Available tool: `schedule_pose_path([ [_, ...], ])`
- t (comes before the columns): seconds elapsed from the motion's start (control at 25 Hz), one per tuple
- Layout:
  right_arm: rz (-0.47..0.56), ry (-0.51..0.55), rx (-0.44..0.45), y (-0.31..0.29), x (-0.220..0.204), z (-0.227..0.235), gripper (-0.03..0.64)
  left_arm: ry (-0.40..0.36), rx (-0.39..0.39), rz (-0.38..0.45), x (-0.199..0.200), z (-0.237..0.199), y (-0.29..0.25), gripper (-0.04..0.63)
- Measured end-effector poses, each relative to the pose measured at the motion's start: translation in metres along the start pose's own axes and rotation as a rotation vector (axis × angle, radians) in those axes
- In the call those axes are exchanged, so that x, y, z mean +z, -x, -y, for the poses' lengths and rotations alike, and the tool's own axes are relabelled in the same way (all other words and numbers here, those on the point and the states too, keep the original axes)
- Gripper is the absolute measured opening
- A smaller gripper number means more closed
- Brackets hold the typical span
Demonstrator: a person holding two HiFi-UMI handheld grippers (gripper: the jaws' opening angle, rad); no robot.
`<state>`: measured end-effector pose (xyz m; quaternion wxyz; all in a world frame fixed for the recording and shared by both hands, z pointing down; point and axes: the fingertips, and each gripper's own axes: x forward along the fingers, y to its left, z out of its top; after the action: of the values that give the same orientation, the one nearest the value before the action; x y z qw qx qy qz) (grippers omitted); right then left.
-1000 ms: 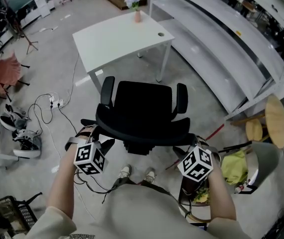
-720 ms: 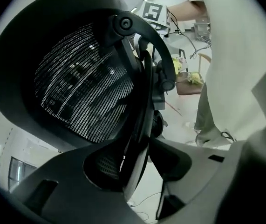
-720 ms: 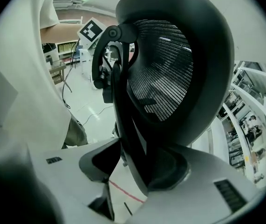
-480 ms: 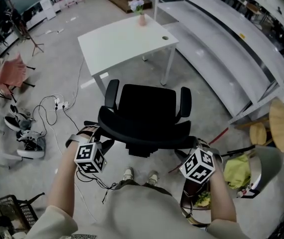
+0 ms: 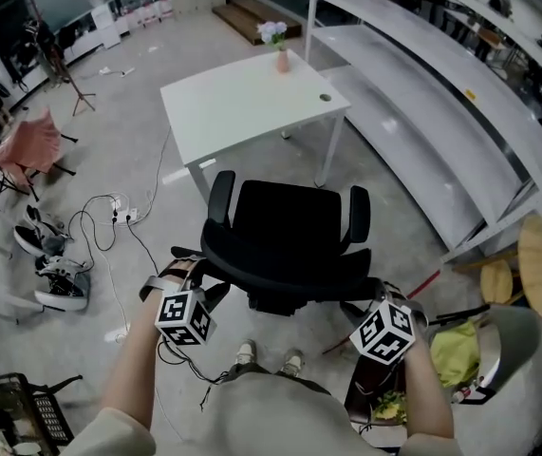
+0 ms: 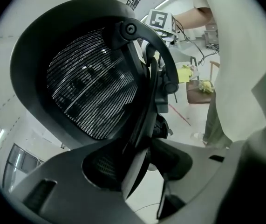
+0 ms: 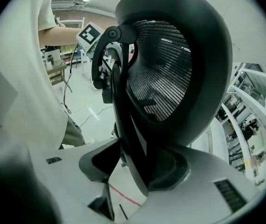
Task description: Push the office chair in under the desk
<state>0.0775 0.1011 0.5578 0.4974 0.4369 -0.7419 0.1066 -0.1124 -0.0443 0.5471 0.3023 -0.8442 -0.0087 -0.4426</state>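
The black office chair stands in front of me, its seat facing the white desk just beyond it. My left gripper holds the left rim of the mesh backrest, and my right gripper holds the right rim of that backrest. In the left gripper view the rim's edge runs between the jaws of the left gripper; these jaws have just been opening a little with the rim still between them. In the right gripper view the rim fills the gap of the right gripper.
A pink vase with flowers stands on the desk's far edge. White shelving runs along the right. Cables and shoes lie on the floor at left, near a pink chair. A wooden stool stands at right.
The head view has shifted, so desk and chair sit a little lower and further right in the picture. Both grippers stay on the backrest rims.
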Motion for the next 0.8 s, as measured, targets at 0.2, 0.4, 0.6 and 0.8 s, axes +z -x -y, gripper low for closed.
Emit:
schedule_pose_path([
  [0.2, 0.019, 0.048, -0.008, -0.009, 0.001, 0.024, 0.179, 0.027, 0.016, -0.001, 0.002, -0.019, -0.013, 0.201],
  [0.4, 0.05, 0.082, 0.005, -0.02, -0.001, 0.052, 0.181, 0.044, 0.044, -0.017, 0.005, -0.033, -0.027, 0.204],
  [0.6, 0.052, 0.102, 0.031, -0.026, -0.005, 0.084, 0.183, 0.073, 0.081, -0.021, 0.016, -0.05, -0.042, 0.209],
  [0.8, 0.067, 0.131, 0.043, -0.034, -0.009, 0.111, 0.184, 0.091, 0.096, -0.024, 0.024, -0.064, -0.056, 0.209],
])
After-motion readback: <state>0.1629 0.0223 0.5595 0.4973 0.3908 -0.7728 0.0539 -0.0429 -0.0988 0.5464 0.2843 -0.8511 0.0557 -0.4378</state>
